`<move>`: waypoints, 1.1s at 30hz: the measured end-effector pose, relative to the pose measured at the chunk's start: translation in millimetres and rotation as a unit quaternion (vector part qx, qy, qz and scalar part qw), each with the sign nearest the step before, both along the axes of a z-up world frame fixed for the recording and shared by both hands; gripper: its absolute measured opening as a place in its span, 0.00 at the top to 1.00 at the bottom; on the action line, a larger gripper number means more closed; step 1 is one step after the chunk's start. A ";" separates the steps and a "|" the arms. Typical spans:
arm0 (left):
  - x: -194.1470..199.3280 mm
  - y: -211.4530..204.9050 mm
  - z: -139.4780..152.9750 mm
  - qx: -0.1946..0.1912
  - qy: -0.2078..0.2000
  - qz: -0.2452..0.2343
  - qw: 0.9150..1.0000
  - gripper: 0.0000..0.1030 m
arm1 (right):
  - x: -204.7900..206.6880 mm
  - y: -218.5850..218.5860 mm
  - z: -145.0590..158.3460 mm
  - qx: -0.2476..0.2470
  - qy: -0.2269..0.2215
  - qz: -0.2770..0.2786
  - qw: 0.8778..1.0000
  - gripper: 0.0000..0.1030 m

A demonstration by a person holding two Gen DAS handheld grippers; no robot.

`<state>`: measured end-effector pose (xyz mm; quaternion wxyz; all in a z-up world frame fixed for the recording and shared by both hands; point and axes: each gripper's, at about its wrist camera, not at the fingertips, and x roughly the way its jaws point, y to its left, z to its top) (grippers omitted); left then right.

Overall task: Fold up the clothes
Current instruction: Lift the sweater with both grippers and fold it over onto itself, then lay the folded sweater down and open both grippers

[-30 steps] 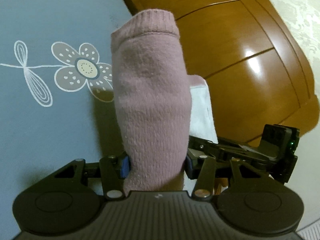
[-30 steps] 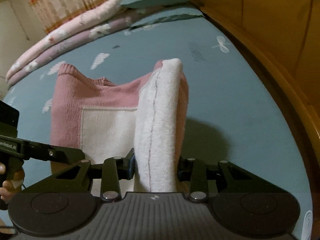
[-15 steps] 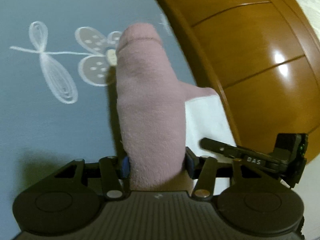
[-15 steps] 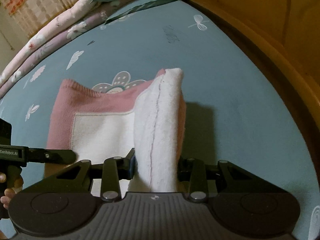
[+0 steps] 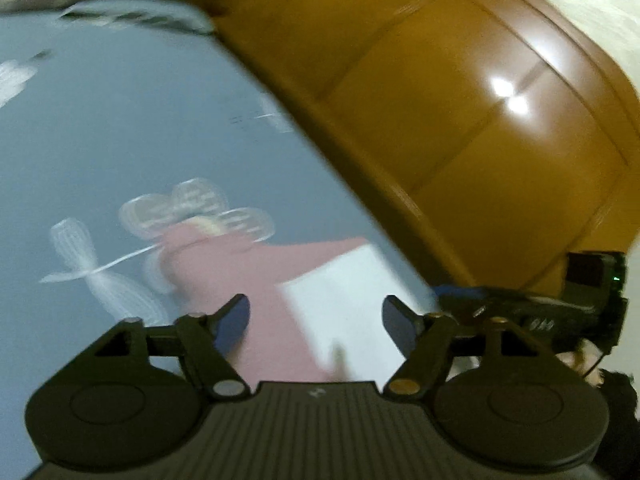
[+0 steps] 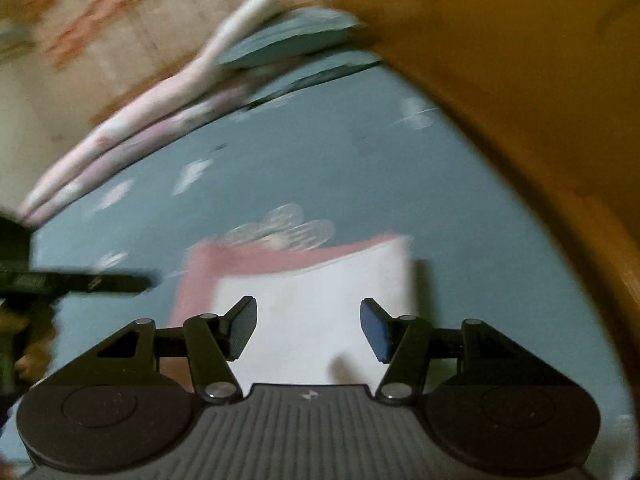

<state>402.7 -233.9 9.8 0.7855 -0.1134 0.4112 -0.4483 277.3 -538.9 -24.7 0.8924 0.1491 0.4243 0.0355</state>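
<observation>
The pink and white garment (image 6: pixel 304 300) lies flat on the blue bed sheet (image 6: pixel 360 184), beside the wooden bed frame (image 5: pixel 460 128). The left hand-held gripper (image 5: pixel 316 320) and right hand-held gripper (image 6: pixel 308 328) hover above it, jaws spread, holding nothing.

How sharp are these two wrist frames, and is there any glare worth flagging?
Left wrist: motion-blurred flower-print blue bedsheet and pink-and-white knit garment; bright glare spot on the glossy wooden headboard. Right wrist: background smeared too, stacked bedding streaked; only the gripper bodies are crisp.
</observation>
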 end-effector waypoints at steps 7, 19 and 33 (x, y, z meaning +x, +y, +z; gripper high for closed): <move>-2.4 -36.0 -41.3 0.070 -0.048 -0.035 0.996 0.24 | -14.7 -8.3 -5.4 0.019 -0.024 0.019 0.999 0.48; -59.6 -29.3 -21.4 0.086 -0.065 -0.117 0.987 0.24 | -52.0 24.4 20.5 -0.036 -0.031 0.041 0.998 0.46; -102.1 -25.6 -24.1 0.076 -0.048 -0.165 0.982 0.24 | -88.7 37.0 11.9 -0.038 -0.029 -0.018 0.999 0.41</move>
